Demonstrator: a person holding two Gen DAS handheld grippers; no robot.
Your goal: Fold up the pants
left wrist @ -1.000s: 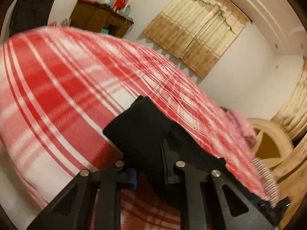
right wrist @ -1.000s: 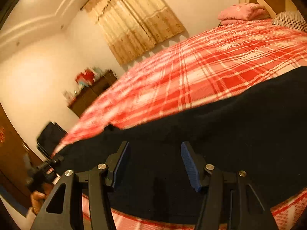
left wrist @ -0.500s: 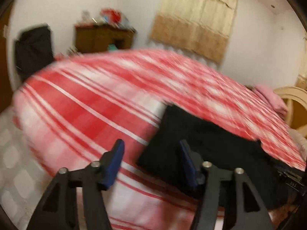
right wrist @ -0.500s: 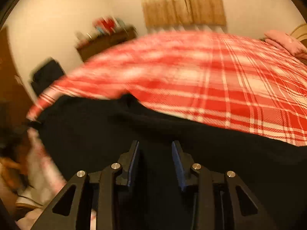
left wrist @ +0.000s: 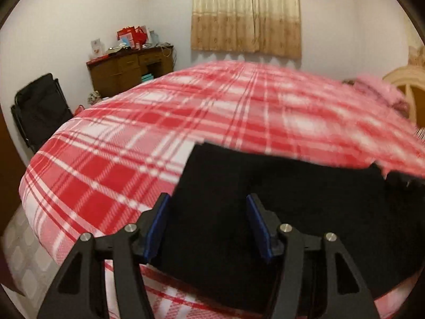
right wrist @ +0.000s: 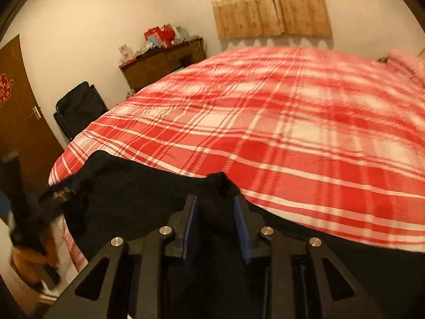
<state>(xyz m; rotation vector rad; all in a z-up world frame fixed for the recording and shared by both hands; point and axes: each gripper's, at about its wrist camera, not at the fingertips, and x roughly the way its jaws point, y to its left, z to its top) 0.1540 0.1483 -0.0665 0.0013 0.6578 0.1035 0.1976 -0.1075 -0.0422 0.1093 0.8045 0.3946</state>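
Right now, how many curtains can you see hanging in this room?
1: the beige curtain hangs on the far wall beyond the plaid bed. Others may lie outside both views.

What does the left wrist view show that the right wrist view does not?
Only the left wrist view shows the cream headboard and the open left gripper over the black pants. Only the right wrist view shows the brown door and the right gripper, a raised fold of pants between its fingers. Both show the plaid bedcover, curtain and wooden dresser.
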